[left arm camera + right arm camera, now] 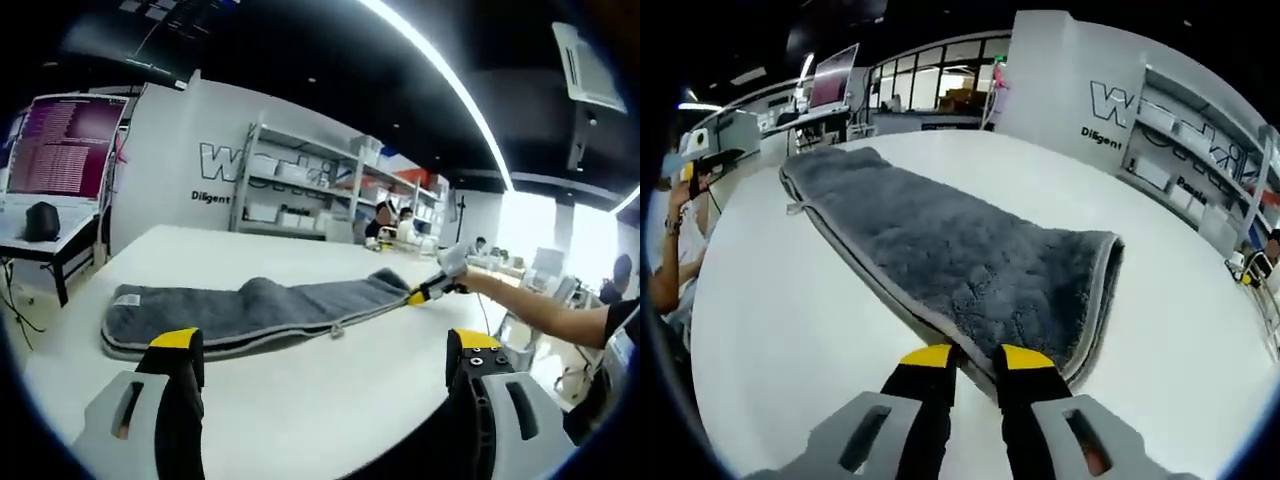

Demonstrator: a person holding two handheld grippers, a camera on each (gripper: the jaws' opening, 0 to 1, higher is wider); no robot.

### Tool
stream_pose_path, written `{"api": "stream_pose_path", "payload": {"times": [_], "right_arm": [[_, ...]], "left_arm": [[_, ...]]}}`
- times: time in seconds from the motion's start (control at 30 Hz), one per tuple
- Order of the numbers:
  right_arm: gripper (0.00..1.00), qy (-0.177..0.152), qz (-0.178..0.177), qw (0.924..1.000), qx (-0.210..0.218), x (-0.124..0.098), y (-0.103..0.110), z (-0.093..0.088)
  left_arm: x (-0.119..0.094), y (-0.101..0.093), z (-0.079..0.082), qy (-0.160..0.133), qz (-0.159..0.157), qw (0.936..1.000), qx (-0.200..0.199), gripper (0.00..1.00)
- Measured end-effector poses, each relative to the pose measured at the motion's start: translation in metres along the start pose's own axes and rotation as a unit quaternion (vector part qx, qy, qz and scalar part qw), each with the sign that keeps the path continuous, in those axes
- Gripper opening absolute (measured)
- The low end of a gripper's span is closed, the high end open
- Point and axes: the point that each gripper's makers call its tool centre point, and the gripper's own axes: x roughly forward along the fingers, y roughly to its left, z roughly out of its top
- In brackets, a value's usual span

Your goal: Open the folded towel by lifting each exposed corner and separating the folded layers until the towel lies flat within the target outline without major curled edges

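Note:
A grey towel (250,310) lies stretched long and still folded on the white table (300,420), with a small label at its left end. My left gripper (325,345) hovers open over the table's near side, its jaws wide apart and short of the towel. At the towel's far right end my right gripper (430,290) pinches a corner. In the right gripper view the towel (960,250) runs away from me, and my right gripper (977,358) is shut on its near piped edge. My left gripper (695,165) shows small at the far left, in a hand.
Metal shelves (300,190) with boxes stand against a white lettered wall behind the table. A lit monitor (65,145) sits on a side desk at left. A person's arm (540,305) reaches in from the right. White table (790,320) surface spreads around the towel.

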Motion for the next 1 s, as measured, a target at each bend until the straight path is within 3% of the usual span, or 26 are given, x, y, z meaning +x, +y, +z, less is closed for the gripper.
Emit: {"api": "stream_pose_path", "payload": {"times": [0.13, 0.57, 0.87, 1.0], "right_arm": [[0.05, 0.002, 0.006, 1.0, 0.004, -0.006, 0.004, -0.003], [0.05, 0.021, 0.02, 0.9984, -0.049, -0.043, 0.022, -0.031], [0.05, 0.017, 0.029, 0.9988, -0.036, -0.066, 0.017, -0.049], [0.04, 0.011, 0.039, 0.9989, -0.024, -0.075, 0.017, -0.057]], "left_arm": [[-0.002, -0.003, 0.001, -0.003, -0.001, 1.0, -0.002, 0.99], [0.002, -0.012, -0.007, 0.008, -0.008, 0.9999, 0.0, 0.99], [0.001, -0.013, -0.01, 0.013, -0.008, 0.9999, -0.003, 0.99], [-0.001, -0.01, -0.001, -0.007, -0.006, 0.9999, -0.011, 0.99]]}}
